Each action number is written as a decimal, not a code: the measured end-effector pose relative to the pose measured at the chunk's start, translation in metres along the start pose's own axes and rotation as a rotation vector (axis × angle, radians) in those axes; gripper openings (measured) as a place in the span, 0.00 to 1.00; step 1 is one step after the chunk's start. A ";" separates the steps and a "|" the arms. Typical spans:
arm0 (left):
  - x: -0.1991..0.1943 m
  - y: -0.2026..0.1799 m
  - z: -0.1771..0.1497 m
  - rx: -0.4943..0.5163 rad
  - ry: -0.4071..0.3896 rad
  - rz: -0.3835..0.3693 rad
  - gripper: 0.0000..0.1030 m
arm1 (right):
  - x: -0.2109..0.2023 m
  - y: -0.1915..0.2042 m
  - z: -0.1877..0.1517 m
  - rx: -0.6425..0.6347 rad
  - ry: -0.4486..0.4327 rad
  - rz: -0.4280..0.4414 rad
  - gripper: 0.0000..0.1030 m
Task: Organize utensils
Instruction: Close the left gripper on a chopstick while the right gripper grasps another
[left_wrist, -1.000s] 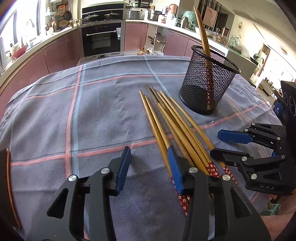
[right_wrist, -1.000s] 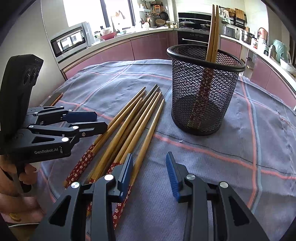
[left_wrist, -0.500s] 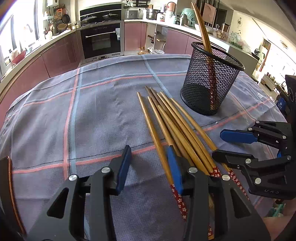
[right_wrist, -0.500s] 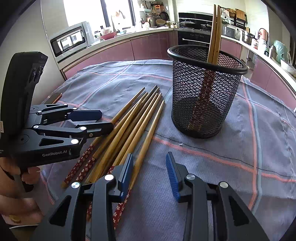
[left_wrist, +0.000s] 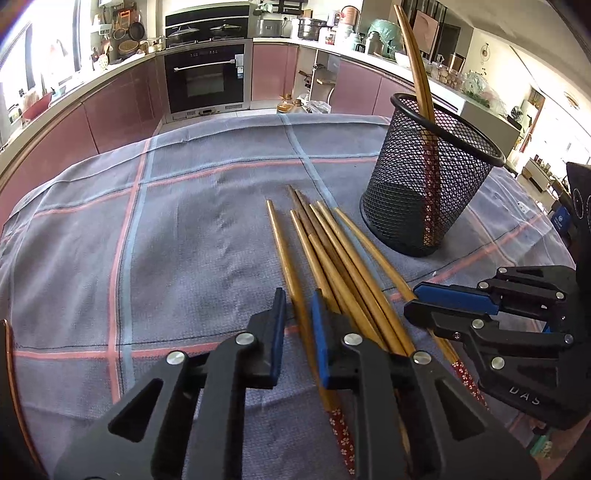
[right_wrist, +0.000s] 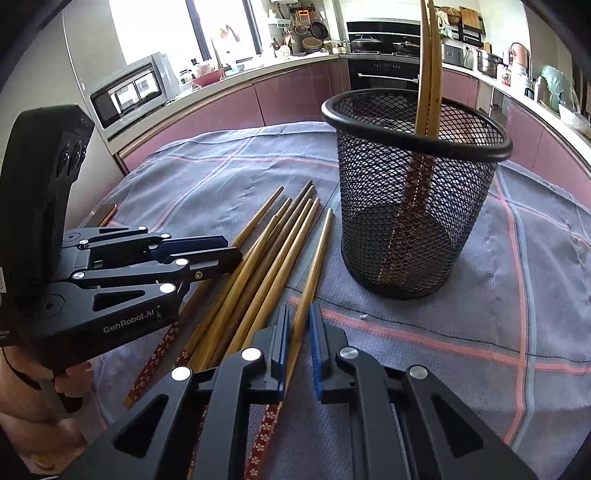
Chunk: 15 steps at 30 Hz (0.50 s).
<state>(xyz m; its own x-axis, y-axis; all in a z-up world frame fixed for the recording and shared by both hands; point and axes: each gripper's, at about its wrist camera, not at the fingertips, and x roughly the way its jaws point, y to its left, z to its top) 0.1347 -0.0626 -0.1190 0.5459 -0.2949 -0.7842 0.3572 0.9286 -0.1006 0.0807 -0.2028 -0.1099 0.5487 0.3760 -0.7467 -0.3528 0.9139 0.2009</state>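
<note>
right gripper (right_wrist: 297, 325) clamped on one chopstick (right_wrist: 314, 266) | left gripper (right_wrist: 218, 254) over loose chopsticks (right_wrist: 258, 266) | mesh holder (right_wrist: 413, 206) upright on checked cloth (right_wrist: 517, 295), two chopsticks inside (right_wrist: 430, 74)

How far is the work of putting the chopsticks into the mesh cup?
Done: two chopsticks stand in the mesh cup. In hand: the left claw is shut on the leftmost chopstick of the pile, the right claw on the rightmost chopstick; both still lie on the cloth. Left: the rest of the pile.

Bamboo chopsticks (left_wrist: 332, 258) lie fanned beside the upright mesh holder (left_wrist: 424, 192), holding perhaps two.
</note>
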 end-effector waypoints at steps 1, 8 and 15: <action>0.000 0.001 0.000 -0.009 -0.002 -0.002 0.10 | -0.001 -0.001 0.000 0.008 -0.001 0.004 0.08; -0.009 0.002 -0.004 -0.027 -0.031 0.001 0.07 | -0.008 -0.006 -0.004 0.036 -0.012 0.029 0.06; -0.027 0.006 -0.005 -0.047 -0.063 -0.031 0.07 | -0.020 -0.006 -0.006 0.029 -0.035 0.036 0.06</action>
<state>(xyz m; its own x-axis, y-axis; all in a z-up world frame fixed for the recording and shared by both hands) 0.1183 -0.0481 -0.1020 0.5819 -0.3362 -0.7405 0.3400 0.9277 -0.1540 0.0673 -0.2167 -0.1000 0.5626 0.4131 -0.7161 -0.3507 0.9037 0.2458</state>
